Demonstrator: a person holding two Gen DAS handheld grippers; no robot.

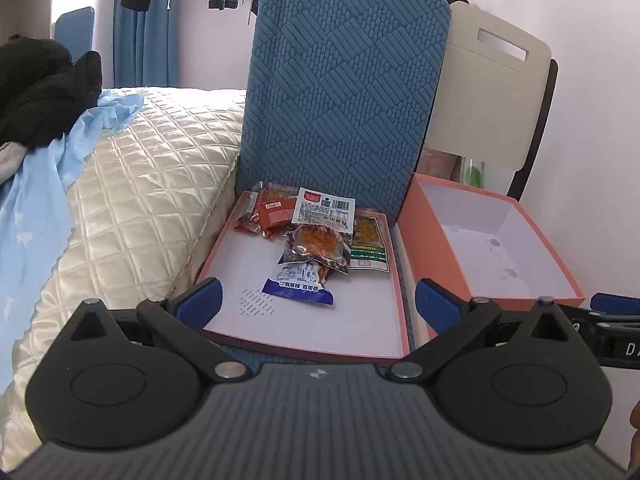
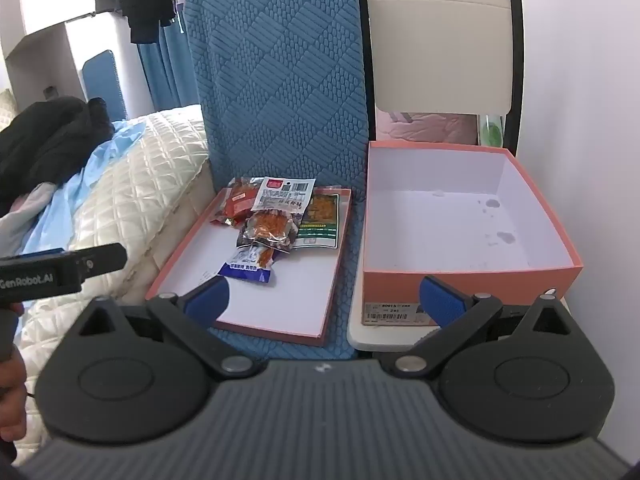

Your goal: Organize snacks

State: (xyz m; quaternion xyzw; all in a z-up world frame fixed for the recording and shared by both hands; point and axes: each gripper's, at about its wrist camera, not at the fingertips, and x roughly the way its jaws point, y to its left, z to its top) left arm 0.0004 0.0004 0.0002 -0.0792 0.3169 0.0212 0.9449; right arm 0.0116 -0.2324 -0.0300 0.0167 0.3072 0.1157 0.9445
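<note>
Several snack packets lie heaped at the far end of a shallow orange box lid (image 1: pixel 320 336) (image 2: pixel 280 304): a blue-white packet (image 1: pixel 302 282) (image 2: pixel 250 266) nearest me, a clear packet of orange strips (image 1: pixel 318 250) (image 2: pixel 270 230), a white-labelled packet (image 1: pixel 324 210) (image 2: pixel 284 196), a red packet (image 1: pixel 268 214) (image 2: pixel 238 200) and a green-yellow packet (image 1: pixel 370 244) (image 2: pixel 320 220). A deep orange box (image 1: pixel 452 256) (image 2: pixel 456 292) stands empty to the right. My left gripper (image 1: pixel 318 306) is open and empty above the lid's near end. My right gripper (image 2: pixel 324 300) is open and empty, between lid and box.
Lid and box rest on two chairs, one with a blue textured cover (image 1: pixel 340 92) (image 2: pixel 280 80), one white (image 1: pixel 492 92) (image 2: pixel 440 48). A bed with a cream quilt (image 1: pixel 132 184) (image 2: pixel 132 200) and dark clothes (image 1: pixel 40 92) lies at the left. A white wall is at the right.
</note>
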